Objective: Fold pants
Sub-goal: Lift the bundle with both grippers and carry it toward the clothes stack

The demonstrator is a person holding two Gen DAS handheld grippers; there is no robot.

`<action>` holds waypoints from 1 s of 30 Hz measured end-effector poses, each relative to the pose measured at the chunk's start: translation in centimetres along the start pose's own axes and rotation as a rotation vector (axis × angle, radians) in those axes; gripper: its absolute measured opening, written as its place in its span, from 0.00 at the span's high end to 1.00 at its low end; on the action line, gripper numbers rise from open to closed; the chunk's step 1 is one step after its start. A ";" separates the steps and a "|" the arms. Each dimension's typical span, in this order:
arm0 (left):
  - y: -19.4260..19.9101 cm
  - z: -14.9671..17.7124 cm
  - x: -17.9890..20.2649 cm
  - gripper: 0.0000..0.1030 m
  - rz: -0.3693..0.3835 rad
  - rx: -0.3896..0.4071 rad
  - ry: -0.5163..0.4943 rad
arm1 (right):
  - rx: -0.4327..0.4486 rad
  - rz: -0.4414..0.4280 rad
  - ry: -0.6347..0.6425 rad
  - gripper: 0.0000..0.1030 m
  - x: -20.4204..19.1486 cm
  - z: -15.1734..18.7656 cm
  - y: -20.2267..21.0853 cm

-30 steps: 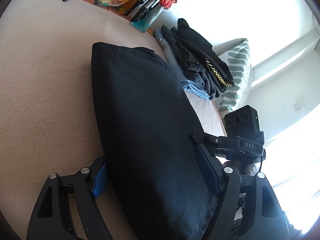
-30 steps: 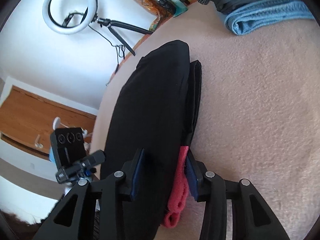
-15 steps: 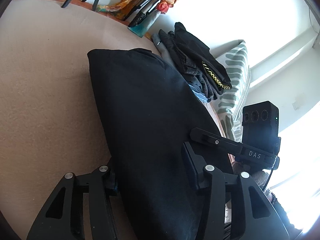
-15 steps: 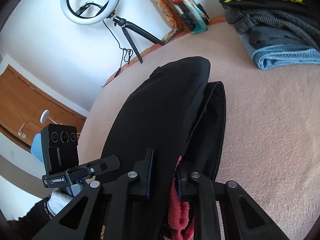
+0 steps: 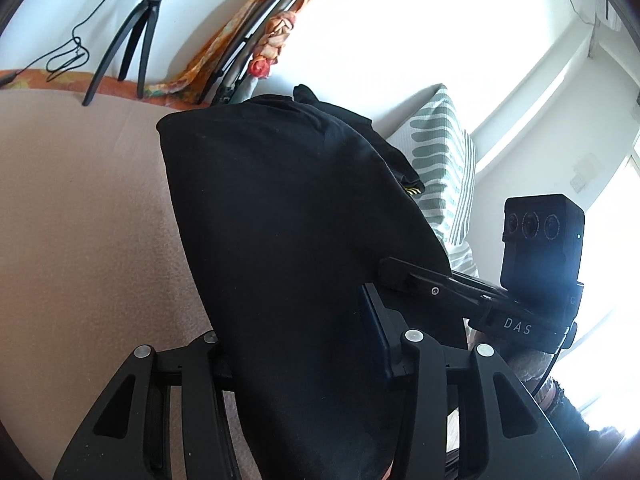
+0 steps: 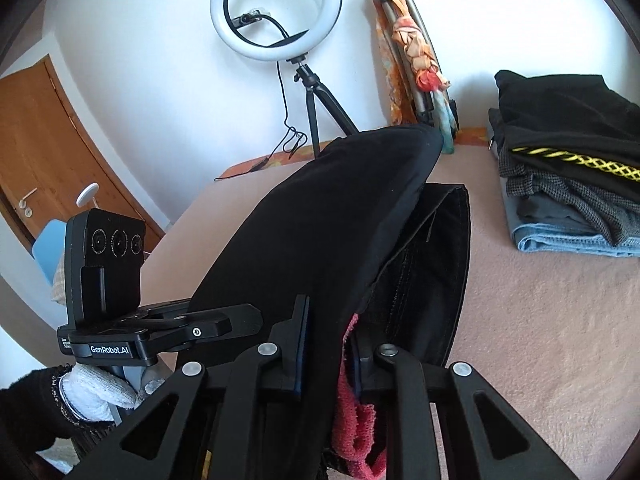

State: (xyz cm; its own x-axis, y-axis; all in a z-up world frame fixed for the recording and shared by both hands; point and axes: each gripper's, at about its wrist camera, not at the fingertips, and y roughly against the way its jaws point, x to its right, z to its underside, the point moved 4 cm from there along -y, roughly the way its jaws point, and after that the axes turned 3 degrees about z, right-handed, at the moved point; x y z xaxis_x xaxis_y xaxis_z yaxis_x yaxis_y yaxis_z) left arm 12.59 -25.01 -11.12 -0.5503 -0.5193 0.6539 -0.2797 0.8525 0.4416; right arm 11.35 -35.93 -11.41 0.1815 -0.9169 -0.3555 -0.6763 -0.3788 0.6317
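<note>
Closest in, the left gripper (image 5: pixel 296 340) is clamped on the black pants (image 5: pixel 296 220), its two fingers pressed against either side of the thick folded bundle. The right gripper (image 6: pixel 326 340) likewise pinches the pants (image 6: pixel 332 220) between its blue-lined pads, with a red terry cloth (image 6: pixel 354 412) bunched in the same grip; whether that cloth is part of the pants or a separate piece is hard to say from here. The pants are held up off the beige bed cover (image 6: pixel 540 320), arching between the two tools, and a second layer with a stitched hem hangs open on the right-hand side. A white-gloved hand (image 6: pixel 100 392) grips the other tool's handle at the lower left of the right wrist view. Farther back, a stack of folded clothes (image 6: pixel 572 176) sits on the cover, well apart from the pants. Near it a green-patterned pillow (image 5: pixel 440 160) leans. Against the far wall stand a ring light (image 6: pixel 276 12) on its tripod and a folded frame wrapped in orange cloth (image 6: pixel 412 60).
</note>
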 end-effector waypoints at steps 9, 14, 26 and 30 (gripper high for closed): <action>-2.4 -4.5 4.4 0.58 0.025 -0.012 -0.096 | 0.081 0.050 -0.007 0.85 1.5 -2.5 4.0; -5.1 -7.0 7.1 0.58 0.045 -0.017 -0.151 | 0.124 0.089 -0.026 0.85 4.2 -3.5 6.2; -11.5 -12.9 11.3 0.58 0.060 -0.014 -0.240 | 0.162 0.191 -0.008 0.85 10.3 -8.8 8.8; -14.0 -15.0 12.1 0.58 0.053 -0.010 -0.263 | 0.162 0.238 0.021 0.85 12.4 -11.4 8.4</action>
State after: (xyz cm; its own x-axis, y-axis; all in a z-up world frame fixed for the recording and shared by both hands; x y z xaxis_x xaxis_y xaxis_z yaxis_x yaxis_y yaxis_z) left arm 21.68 -44.09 -0.18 -0.7501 -0.4390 0.4946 -0.2379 0.8770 0.4175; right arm 16.05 -51.97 -2.62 0.0177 -0.9806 -0.1951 -0.8066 -0.1293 0.5768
